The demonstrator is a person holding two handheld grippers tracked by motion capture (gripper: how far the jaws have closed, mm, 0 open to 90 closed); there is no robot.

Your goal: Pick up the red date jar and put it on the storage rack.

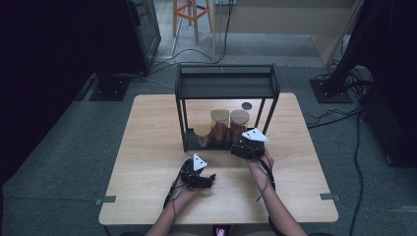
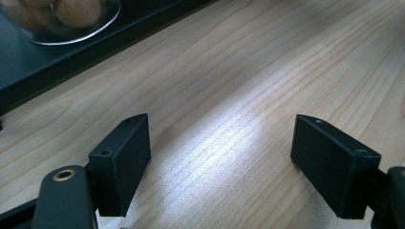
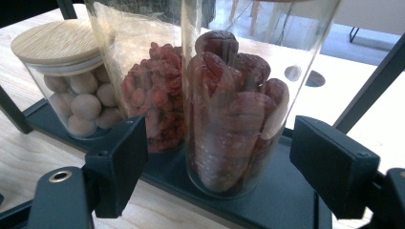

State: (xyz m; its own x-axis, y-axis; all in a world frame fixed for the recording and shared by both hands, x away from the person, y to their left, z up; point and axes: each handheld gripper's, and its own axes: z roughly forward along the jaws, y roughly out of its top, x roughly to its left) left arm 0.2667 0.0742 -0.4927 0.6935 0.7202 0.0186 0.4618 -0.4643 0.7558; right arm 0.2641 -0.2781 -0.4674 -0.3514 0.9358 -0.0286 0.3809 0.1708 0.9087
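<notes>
Two jaws of right gripper (image 3: 219,157) spread wide, flanking date jar (image 3: 239,109) at right end of rack (image 1: 226,86) lower shelf. Goji jar (image 3: 143,86) touching beside: risk of knocking on closing. Left gripper (image 2: 222,157) wide, empty, over table (image 2: 248,71) before rack.

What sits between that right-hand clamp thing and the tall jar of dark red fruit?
Nothing visible. The right hand-held gripper is open, its jaws either side of the jar of dark red fruit on the rack's bottom shelf, with clear space between.
</notes>
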